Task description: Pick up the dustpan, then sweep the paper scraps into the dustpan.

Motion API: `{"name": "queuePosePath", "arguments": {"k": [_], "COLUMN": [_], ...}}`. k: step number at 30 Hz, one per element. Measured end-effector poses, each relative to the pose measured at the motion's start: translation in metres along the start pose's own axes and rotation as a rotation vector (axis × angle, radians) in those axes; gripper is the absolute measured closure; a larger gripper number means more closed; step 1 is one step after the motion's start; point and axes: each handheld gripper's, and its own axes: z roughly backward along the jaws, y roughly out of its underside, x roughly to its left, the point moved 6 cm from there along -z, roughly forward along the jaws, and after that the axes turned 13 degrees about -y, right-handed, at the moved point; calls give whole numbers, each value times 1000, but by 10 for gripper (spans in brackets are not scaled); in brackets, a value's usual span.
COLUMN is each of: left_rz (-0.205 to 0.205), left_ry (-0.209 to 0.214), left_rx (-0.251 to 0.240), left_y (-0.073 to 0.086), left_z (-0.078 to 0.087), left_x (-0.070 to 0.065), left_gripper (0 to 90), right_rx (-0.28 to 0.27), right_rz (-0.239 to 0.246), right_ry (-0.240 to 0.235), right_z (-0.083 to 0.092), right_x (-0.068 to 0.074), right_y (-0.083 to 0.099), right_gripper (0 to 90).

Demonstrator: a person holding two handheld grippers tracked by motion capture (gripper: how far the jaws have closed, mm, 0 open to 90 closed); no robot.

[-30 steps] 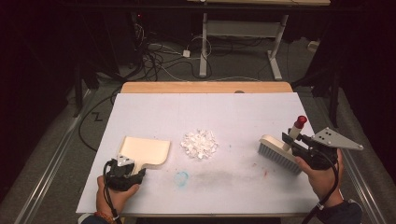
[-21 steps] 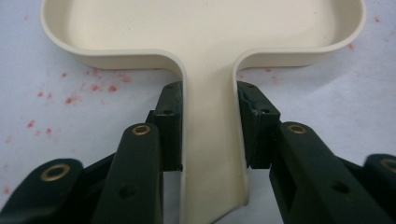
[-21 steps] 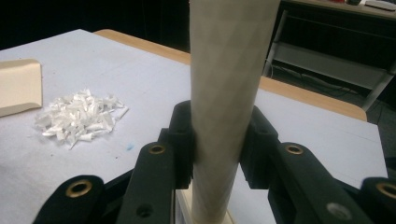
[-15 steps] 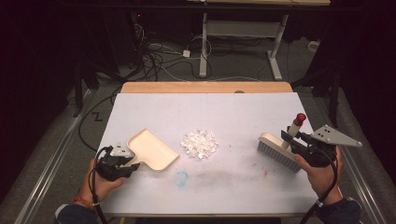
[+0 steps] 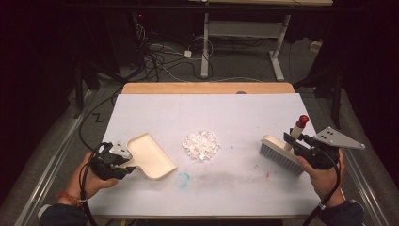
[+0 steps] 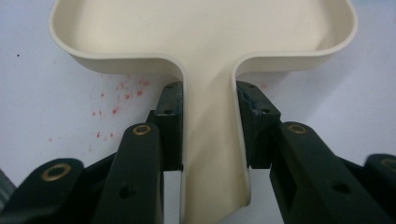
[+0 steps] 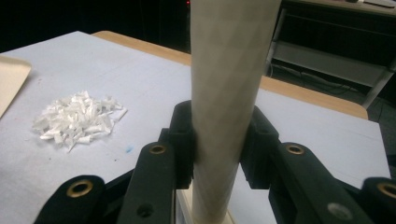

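We've got the left gripper [image 5: 123,159] with its fingers clamped on the cream dustpan's [image 5: 149,155] handle left of the paper-scrap pile [image 5: 201,144] mid-bench, and the right gripper [image 5: 297,143] pinching the brush's [image 5: 281,153] handle over at the right.

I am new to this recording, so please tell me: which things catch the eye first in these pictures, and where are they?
A small heap of white paper scraps lies mid-table. To its left, the left gripper clamps the handle of a cream dustpan; to its right, the right gripper grips the handle of a brush with a red tip.
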Motion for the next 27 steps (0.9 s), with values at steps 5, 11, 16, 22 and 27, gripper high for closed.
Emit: {"name": "queuePosePath", "arguments": {"k": [5, 11, 16, 22, 27], "left_rz": [-2, -21, -49, -64, -77], "left_ry": [37, 53, 63, 73, 83], "left_rx": [16, 45, 60, 67, 66], "left_y": [-3, -10, -16, -23, -24], "left_z": [-2, 0, 0, -2, -4], "left_x": [1, 1, -3, -3, -5], "left_gripper": [633, 633, 633, 633, 633], "right_rx": [-18, -75, -76, -69, -61], "right_rz": [-2, -24, -6, -5, 4], "right_ry": [9, -9, 3, 7, 22], "right_z": [-2, -13, -27, -57, -71], "right_x": [-4, -10, -12, -12, -12], "right_y": [-5, -22, -32, -44, -52], "right_gripper": [708, 709, 709, 709, 709]}}
